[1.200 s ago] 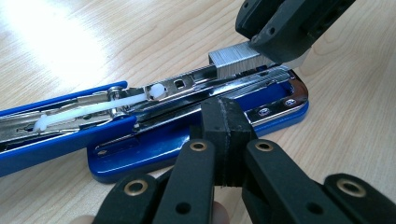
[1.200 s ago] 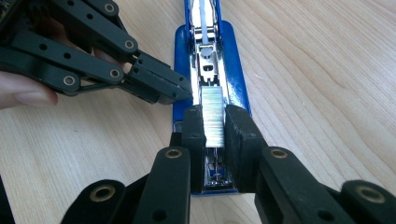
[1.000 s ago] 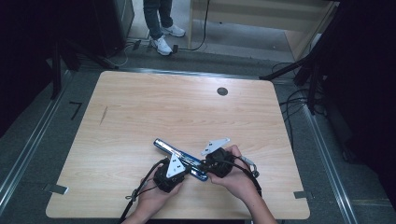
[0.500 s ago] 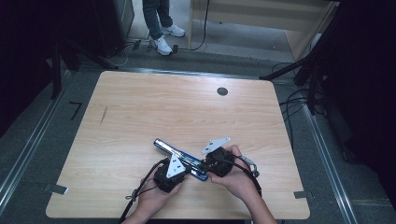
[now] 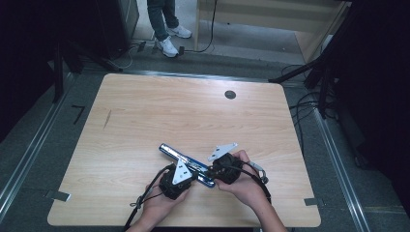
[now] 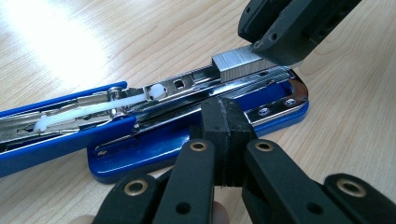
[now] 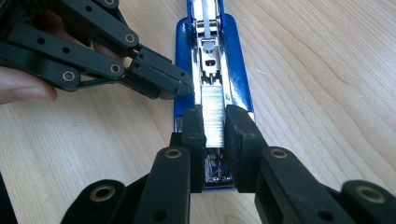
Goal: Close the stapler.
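Pale wood table [image 5: 193, 116], grey floor [image 5: 43, 140] (dark room beyond), blue stapler [image 5: 186, 164]

Both grippers [image 5: 180, 175] [image 5: 223, 170] at blue stapler [image 5: 187, 163]

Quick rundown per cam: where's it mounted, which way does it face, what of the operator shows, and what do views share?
High view: above the person's side, looking forward and down at the table; both hands and tools show.
Left gripper view: rides the left tool, looking across the opened blue stapler; its shut jaws show.
Right gripper view: rides the right tool, looking along the stapler; its jaws clamp the staple strip.
Shared: stapler and staple strip.
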Tool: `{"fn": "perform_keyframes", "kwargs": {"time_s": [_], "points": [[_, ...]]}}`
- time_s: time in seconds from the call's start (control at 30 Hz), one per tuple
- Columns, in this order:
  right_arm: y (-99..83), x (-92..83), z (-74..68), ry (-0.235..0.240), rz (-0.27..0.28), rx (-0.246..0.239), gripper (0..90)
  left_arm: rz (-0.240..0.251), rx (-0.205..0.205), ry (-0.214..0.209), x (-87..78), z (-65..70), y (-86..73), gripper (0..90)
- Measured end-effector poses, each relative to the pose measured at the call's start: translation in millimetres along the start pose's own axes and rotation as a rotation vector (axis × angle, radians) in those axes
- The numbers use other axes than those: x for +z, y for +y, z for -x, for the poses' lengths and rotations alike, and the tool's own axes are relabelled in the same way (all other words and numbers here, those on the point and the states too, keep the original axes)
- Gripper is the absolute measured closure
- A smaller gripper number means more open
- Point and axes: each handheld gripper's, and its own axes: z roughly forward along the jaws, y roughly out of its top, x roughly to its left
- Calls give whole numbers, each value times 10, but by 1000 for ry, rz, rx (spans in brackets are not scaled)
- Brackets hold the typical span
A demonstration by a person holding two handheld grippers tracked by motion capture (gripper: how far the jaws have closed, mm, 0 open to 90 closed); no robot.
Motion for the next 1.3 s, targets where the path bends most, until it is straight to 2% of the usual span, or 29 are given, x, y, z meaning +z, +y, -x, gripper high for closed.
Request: {"fn": "perform_keyframes", "kwargs": {"time_s": [0.77, 1.07, 1.3], "points": [[5, 3, 21, 2, -2, 18, 794, 0, 1, -1, 0, -1, 0, 900], [17, -20, 0, -19, 11, 8, 794, -1, 3, -1, -1, -1, 0, 900], [21, -11, -11, -28, -4, -13, 795, -1, 3, -1, 0, 0, 0, 900]]}}
